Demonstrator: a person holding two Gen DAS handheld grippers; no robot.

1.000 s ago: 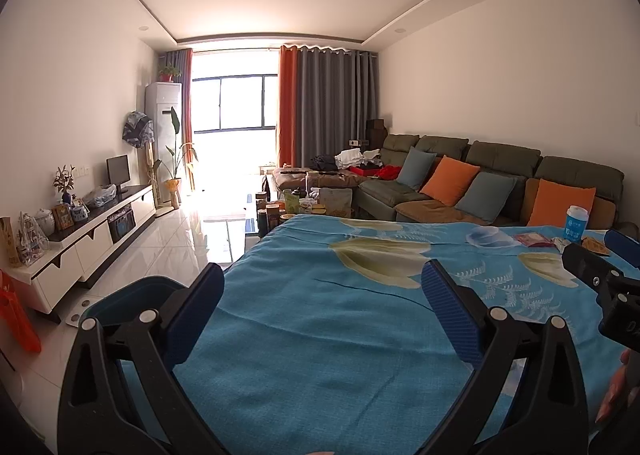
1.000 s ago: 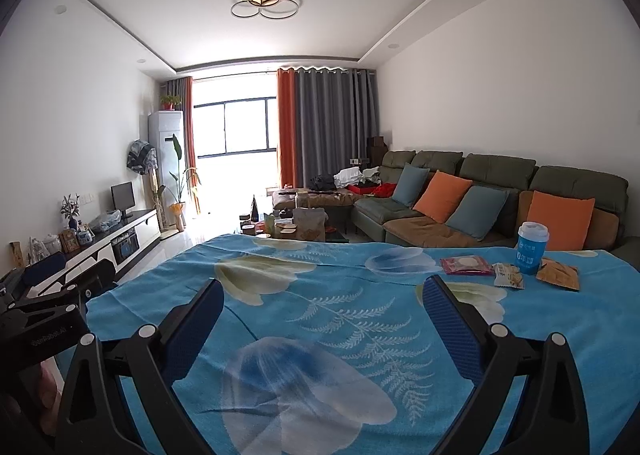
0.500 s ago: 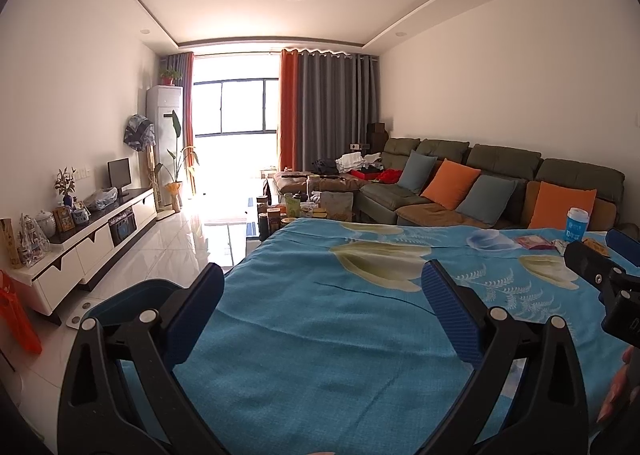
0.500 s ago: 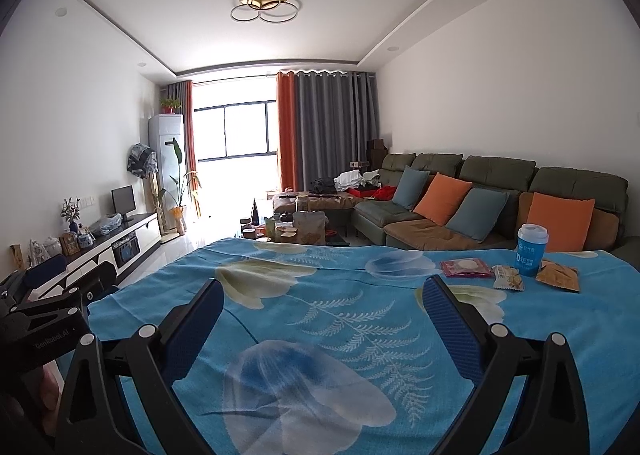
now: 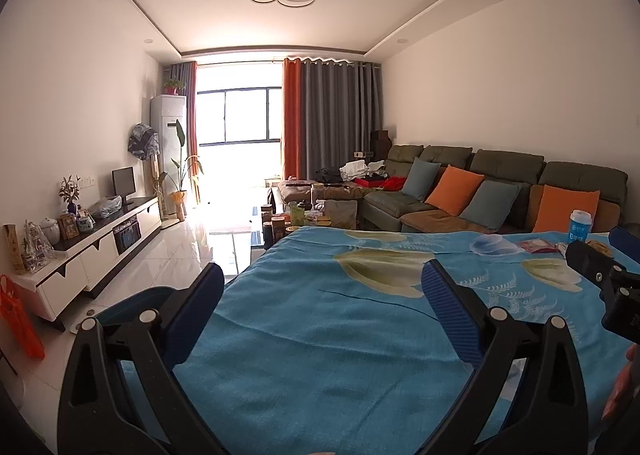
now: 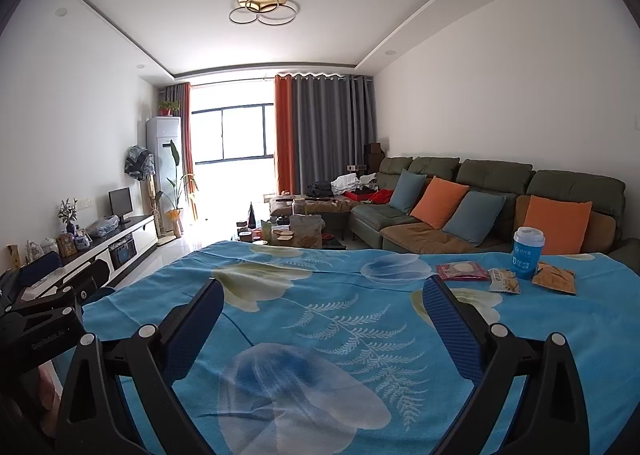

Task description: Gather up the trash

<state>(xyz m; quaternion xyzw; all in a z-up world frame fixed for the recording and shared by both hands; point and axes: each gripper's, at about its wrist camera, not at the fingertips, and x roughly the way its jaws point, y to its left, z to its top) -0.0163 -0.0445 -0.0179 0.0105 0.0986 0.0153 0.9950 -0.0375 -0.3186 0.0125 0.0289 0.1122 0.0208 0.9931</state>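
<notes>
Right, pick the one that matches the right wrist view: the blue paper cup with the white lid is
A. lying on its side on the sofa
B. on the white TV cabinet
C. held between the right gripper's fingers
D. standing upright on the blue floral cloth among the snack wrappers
D: the blue paper cup with the white lid stands upright on the blue floral cloth, between the pale snack wrapper and the orange-brown snack packet; the right gripper is open and empty.

Both rigs are looking identical: the black plastic left gripper and the matching black right gripper are each sporting two ribbed blue pads on chunky triangular cut-out arms, with silver pivot screws showing. Faint grey lettering is running along the left one's body.
</notes>
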